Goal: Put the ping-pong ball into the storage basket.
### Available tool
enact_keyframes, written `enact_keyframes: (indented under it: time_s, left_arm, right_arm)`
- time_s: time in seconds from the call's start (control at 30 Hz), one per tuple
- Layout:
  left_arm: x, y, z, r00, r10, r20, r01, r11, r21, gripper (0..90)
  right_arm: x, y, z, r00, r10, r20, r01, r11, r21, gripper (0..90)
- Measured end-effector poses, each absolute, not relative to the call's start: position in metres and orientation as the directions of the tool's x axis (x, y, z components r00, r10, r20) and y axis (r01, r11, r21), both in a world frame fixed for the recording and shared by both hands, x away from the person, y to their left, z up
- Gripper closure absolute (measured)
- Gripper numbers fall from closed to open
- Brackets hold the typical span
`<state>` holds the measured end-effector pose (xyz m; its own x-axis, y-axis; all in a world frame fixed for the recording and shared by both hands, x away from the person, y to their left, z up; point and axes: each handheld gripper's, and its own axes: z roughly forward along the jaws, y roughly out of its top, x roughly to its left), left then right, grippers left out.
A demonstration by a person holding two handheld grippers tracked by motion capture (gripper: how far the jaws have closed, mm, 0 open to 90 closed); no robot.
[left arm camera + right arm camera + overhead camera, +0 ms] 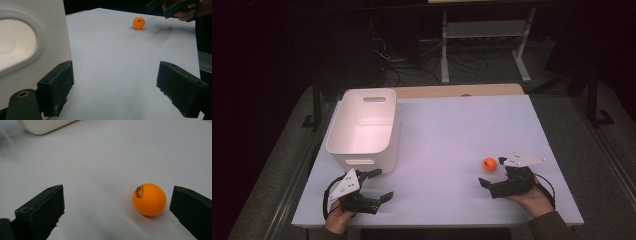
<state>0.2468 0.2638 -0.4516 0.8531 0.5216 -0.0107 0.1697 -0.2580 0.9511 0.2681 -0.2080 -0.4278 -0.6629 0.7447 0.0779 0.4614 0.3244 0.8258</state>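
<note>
An orange ping-pong ball point(490, 164) with black print rests on the white table point(452, 130) at the right front. My right gripper point(492, 171) is open beside it. In the right gripper view the ball point(149, 199) lies between the jaws of this gripper point(117, 197), close to the right one with a small gap. My left gripper point(385, 183) stands open at the left front with nothing between its jaws. In the left gripper view that gripper point(116, 75) points across the table, with the ball point(139, 22) far off.
A white plastic bin point(362, 97) with handle cut-outs stands at the back left, just beyond my left gripper; its wall point(50, 32) is close to the left jaw. The bin's corner point(42, 126) shows far off. Dark floor, cables and a shelf frame point(484, 30) lie behind the table.
</note>
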Motion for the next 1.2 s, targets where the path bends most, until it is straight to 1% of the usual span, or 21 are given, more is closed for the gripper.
enact_keyframes:
  time_s: [0.87, 1.2]
  left_arm:
    - [0.247, 0.264, -0.452, 0.853, 0.522, -0.011, 0.171, -0.259, 0.951, 14.0]
    - [0.247, 0.264, -0.452, 0.853, 0.522, -0.011, 0.171, -0.260, 0.950, 14.0]
  right_arm:
    - [0.272, -0.227, -0.429, -0.624, 0.777, 0.082, 0.479, 0.297, 0.826, 0.0]
    - [0.273, -0.226, -0.428, -0.624, 0.776, 0.086, 0.483, 0.297, 0.824, 0.0]
